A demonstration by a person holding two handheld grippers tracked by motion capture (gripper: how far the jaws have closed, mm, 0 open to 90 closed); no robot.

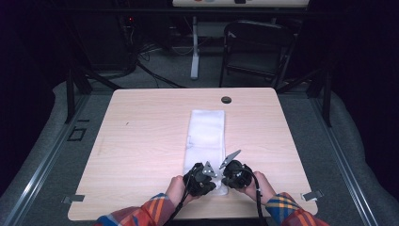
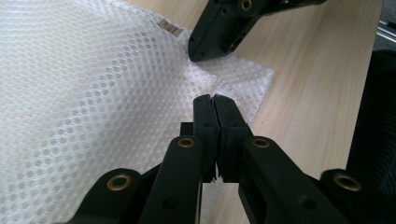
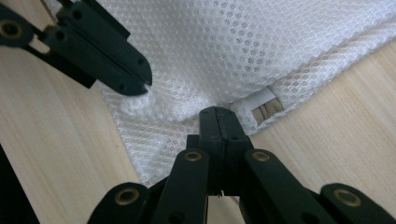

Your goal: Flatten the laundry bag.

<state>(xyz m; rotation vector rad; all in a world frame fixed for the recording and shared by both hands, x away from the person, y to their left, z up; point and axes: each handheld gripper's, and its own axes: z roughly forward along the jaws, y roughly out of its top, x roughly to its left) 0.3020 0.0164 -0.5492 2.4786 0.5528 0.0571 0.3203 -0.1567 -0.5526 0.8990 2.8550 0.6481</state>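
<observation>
Cloth (image 1: 205, 136), white and open-meshed, lies folded in a long strip down the middle of the desk (image 1: 141, 141), its near end at the person's edge where both tools work. Largest concern first: the whole strip should stay flat and straight, so any lift or fold looks best done with both hands rising together, evenly, with no twist.

Next, the two grips. The left tool (image 2: 213, 103) has its jaws pressed together on the near edge of the mesh, a pinch of fabric bunched at the tips. The right tool (image 3: 219, 116) is likewise closed on the edge, just beside a small sewn label (image 3: 267, 108). The two sit near each other, so the hold is narrow; I judge the outer corners may droop once raised.

Smallest point: mesh is slippery and thin, so keep the squeeze firm, and check each pinch holds every layer of the fold.
</observation>
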